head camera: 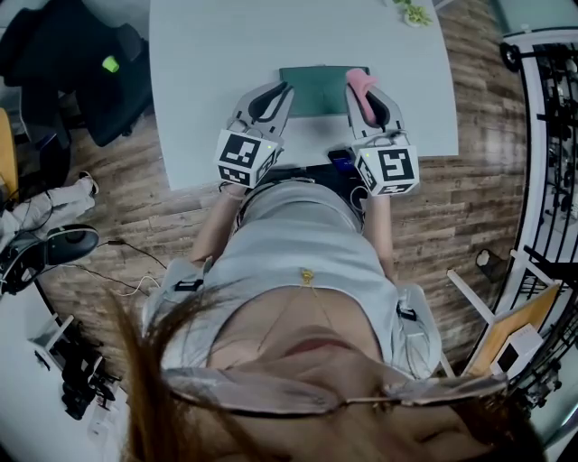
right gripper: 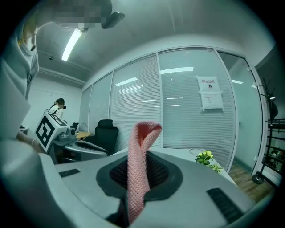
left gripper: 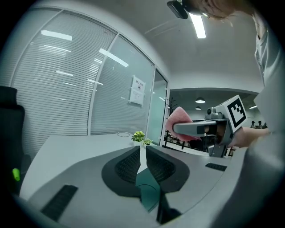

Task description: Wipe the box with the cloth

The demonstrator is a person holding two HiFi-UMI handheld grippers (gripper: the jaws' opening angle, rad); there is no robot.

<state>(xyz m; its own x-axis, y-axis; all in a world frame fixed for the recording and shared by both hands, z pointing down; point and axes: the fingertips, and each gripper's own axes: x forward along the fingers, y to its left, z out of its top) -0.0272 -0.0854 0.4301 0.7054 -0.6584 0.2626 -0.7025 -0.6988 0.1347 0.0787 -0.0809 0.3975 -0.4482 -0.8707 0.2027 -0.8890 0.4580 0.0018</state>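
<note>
Pinching pink cloth [right gripper: 140, 164] in right claw [head camera: 368, 99]; left claw [head camera: 274, 96] pressed together, empty. Green box [head camera: 314, 90] on counter [head camera: 199, 81], 12 o'clock of claws. Wiping looks not yet started.

One left hand-held gripper [head camera: 282, 90] and one right hand-held gripper [head camera: 367, 96], two in all; one green box [head camera: 314, 90]; one pink cloth [head camera: 360, 82]; one worktop [head camera: 226, 54]; one plant [head camera: 414, 13]; one black chair [head camera: 95, 77]
</note>
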